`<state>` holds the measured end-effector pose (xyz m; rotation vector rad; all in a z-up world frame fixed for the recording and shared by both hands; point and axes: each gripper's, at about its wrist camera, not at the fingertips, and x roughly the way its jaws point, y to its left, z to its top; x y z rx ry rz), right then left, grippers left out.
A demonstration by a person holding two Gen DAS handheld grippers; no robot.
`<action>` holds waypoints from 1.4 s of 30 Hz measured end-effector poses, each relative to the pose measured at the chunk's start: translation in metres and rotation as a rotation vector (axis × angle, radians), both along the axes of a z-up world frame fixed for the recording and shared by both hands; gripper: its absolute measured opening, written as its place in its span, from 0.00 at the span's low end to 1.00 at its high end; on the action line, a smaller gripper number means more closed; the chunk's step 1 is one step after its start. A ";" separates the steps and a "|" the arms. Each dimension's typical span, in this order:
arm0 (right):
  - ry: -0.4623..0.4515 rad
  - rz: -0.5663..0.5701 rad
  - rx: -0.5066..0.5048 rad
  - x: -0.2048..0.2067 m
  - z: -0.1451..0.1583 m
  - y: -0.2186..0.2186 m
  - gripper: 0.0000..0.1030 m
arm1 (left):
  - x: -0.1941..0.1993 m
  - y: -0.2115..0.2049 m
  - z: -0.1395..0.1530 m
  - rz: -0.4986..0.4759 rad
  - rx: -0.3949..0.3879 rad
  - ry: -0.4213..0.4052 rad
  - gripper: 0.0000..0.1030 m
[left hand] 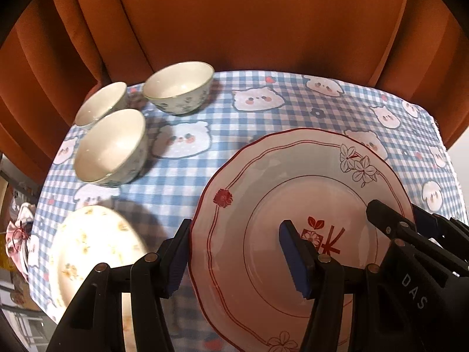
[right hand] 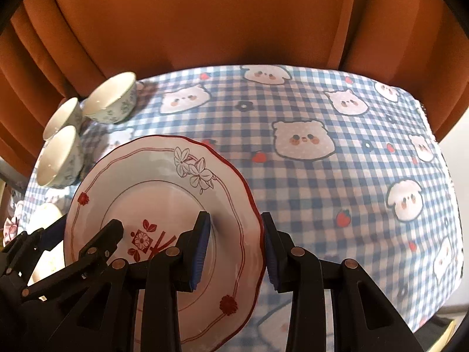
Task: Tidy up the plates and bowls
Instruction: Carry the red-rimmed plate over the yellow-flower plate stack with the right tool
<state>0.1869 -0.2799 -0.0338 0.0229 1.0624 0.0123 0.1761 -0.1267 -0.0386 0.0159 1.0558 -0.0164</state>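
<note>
A white plate with a red wavy rim [left hand: 263, 176] [right hand: 140, 170] hangs tilted above the table, held from both sides. My left gripper [left hand: 236, 234] is shut on its left rim, one pad under the edge and one on the plate's face. My right gripper [right hand: 236, 223] is shut on the opposite rim the same way, and it also shows at the right of the left wrist view [left hand: 401, 217]. Three white bowls with blue-green flowers [left hand: 178, 88] [left hand: 102, 102] [left hand: 112, 143] stand grouped at the table's far left. A cream plate with yellow flowers [left hand: 93, 252] lies at the near left.
The table wears a blue checked cloth with cartoon animal faces [right hand: 322, 176]. An orange curtain [left hand: 249, 14] hangs right behind its far edge. The cloth's right half [right hand: 366, 220] carries no dishes. Clutter shows past the table's left edge [left hand: 17, 234].
</note>
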 end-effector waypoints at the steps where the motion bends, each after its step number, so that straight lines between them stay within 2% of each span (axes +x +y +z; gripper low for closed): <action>1: -0.002 -0.007 0.000 -0.004 0.003 0.005 0.38 | -0.005 0.008 0.002 -0.006 -0.005 -0.004 0.59; 11: -0.034 -0.038 -0.016 -0.048 0.016 0.071 0.38 | -0.037 0.071 0.012 -0.045 -0.014 -0.018 0.59; 23: -0.031 -0.046 -0.019 -0.078 0.008 0.144 0.38 | -0.064 0.141 0.003 -0.062 -0.022 -0.018 0.59; 25: -0.020 -0.038 -0.024 -0.079 0.004 0.154 0.38 | -0.069 0.152 0.000 -0.062 -0.006 -0.023 0.59; 33: 0.043 0.016 -0.033 -0.077 -0.019 0.199 0.38 | -0.074 0.195 -0.023 -0.012 -0.025 0.032 0.59; 42: 0.087 0.038 -0.043 -0.065 -0.039 0.228 0.38 | -0.073 0.215 -0.044 0.000 -0.021 0.082 0.59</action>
